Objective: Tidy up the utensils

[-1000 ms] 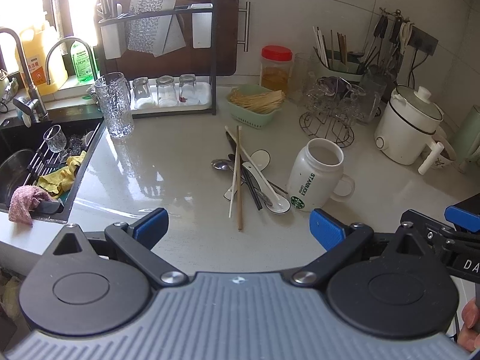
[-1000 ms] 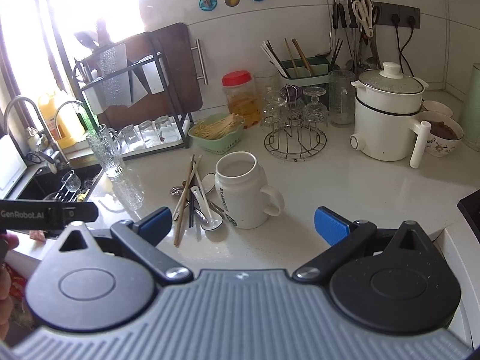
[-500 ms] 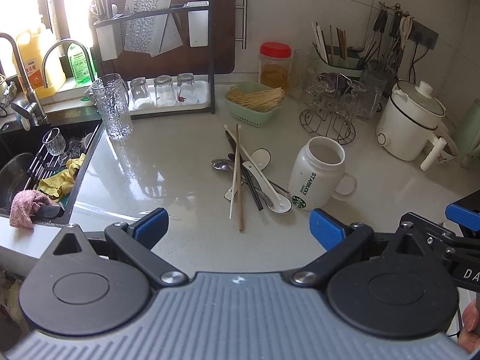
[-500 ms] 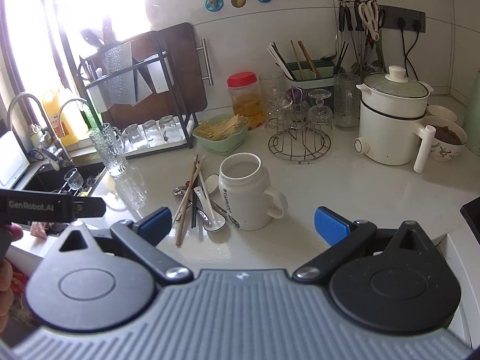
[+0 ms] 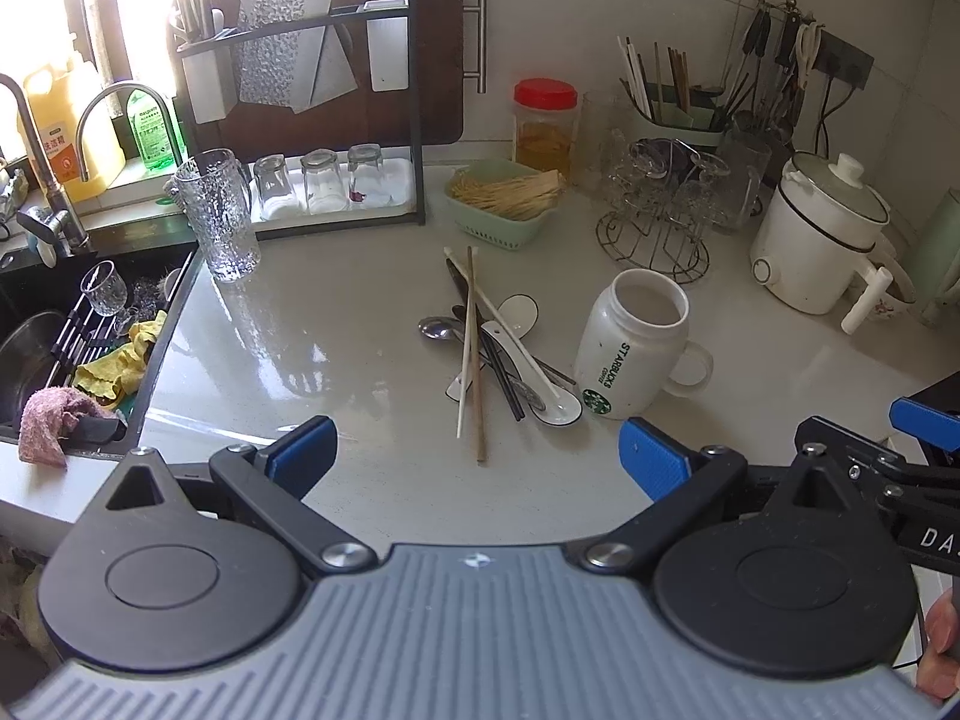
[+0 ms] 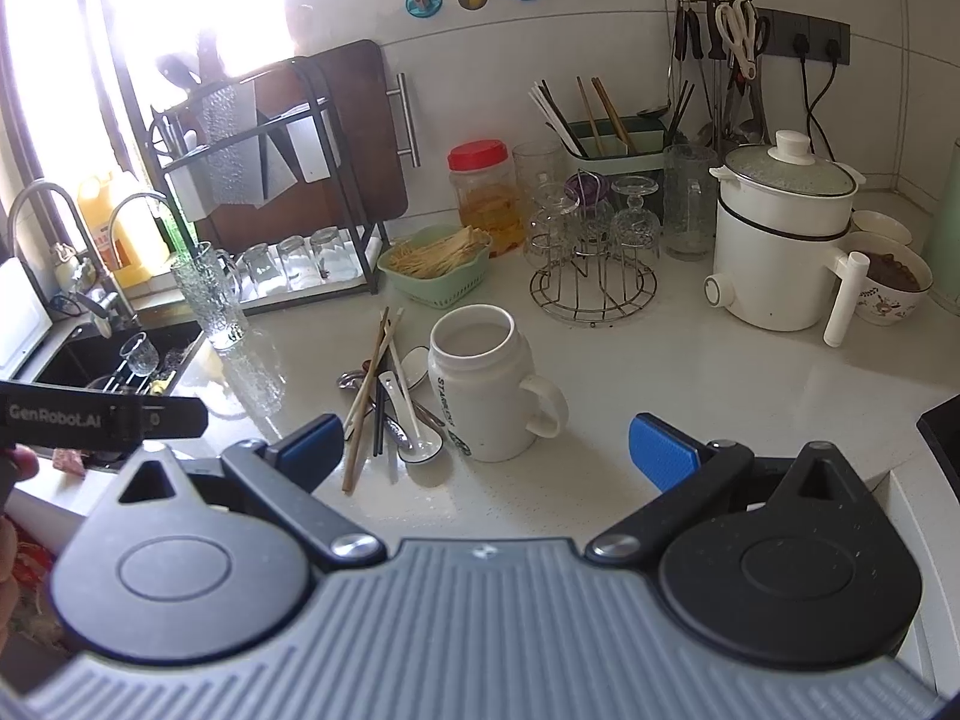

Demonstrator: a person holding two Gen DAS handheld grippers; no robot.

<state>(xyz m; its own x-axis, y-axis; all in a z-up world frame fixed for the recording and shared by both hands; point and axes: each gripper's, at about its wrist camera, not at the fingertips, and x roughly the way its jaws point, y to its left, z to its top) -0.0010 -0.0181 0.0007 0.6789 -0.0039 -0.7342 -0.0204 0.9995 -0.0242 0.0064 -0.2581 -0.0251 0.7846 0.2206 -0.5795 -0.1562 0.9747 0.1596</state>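
Both tongs are held back from the work, low over the near edge of the tabletop: the left tongs and the right tongs are spread wide with nothing between the blue pads, a posture judged to suit an approach not yet begun. The utensils to be organized are left in a loose crossed heap at the middle of the pale, glossy tabletop, just beside the white mug, which stands upright with its mouth open and its handle turned away from the heap. In the pile, slender wooden chopsticks and a thin white one are laid across dark chopsticks, a polished metal spoon and smooth white ceramic spoons; the rods are thin and round, so they are likely to roll or slip when pinched. The mug, tall and narrow-necked, is judged to be the holder intended for them. A green caddy at the wall already carries upright chopsticks.
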